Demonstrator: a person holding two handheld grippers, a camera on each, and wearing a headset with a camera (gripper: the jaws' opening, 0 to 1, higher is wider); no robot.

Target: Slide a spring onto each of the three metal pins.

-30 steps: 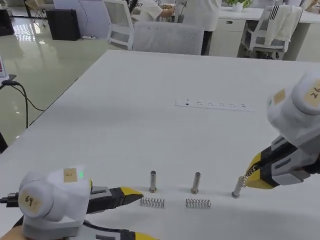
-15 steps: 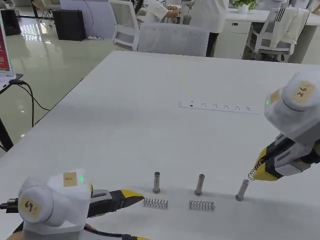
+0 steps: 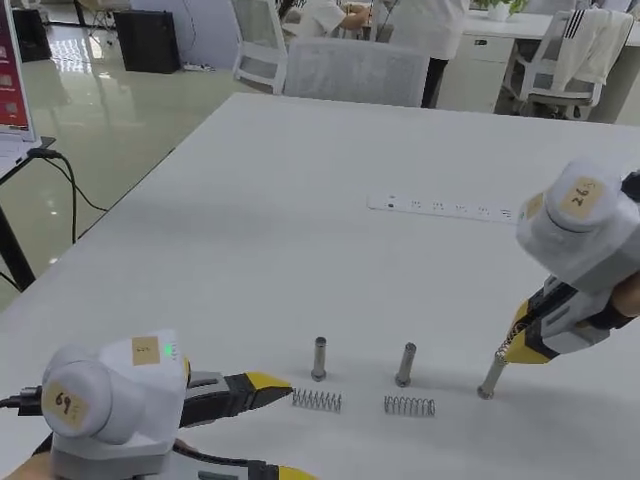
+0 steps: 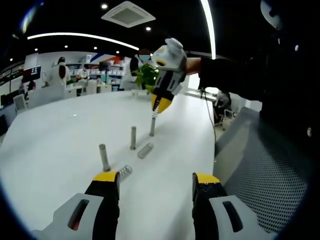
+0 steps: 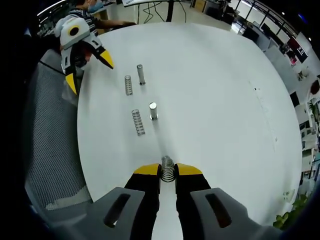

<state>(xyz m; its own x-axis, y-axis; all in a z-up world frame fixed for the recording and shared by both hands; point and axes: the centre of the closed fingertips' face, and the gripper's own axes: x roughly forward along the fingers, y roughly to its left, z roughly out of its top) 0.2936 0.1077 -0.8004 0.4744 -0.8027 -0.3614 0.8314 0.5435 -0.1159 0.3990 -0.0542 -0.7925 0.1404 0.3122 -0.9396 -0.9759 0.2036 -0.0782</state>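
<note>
At the lower right of the head view, the right gripper (image 3: 517, 348) is closed on a small coil spring (image 3: 503, 351). It pinches the spring across the coils near one end, which leaves the bore free. The gripper slants down and to the left, so the free end of the spring aims at the rightmost metal pin (image 3: 491, 377), which stands upright on the white bench (image 3: 300, 200). This grip seems chosen so the coil can drop over the pin without the jaws fouling the shaft. The spring's lower end sits right at the pin's top. Whether it has begun to slip over the tip cannot be told. In the right gripper view the spring stands out between the two yellow tips, in the lower middle of the frame.

The middle pin (image 3: 405, 364) and the leftmost pin (image 3: 319, 358) stand in the same row further left, both bare. A first loose spring (image 3: 409, 406) lies flat on the bench just below the middle pin, and a second loose spring (image 3: 316, 401) lies just below the leftmost pin. Each seems to have been laid out ready beside the pin it belongs to.

The left gripper (image 3: 280, 430) waits in the lower left of the head view with its jaws spread and nothing between them. Its upper tip is close to the second loose spring but not touching it, well placed to take that spring when its turn comes. A power strip (image 3: 440, 209) lies well above the row, apart from the work.
</note>
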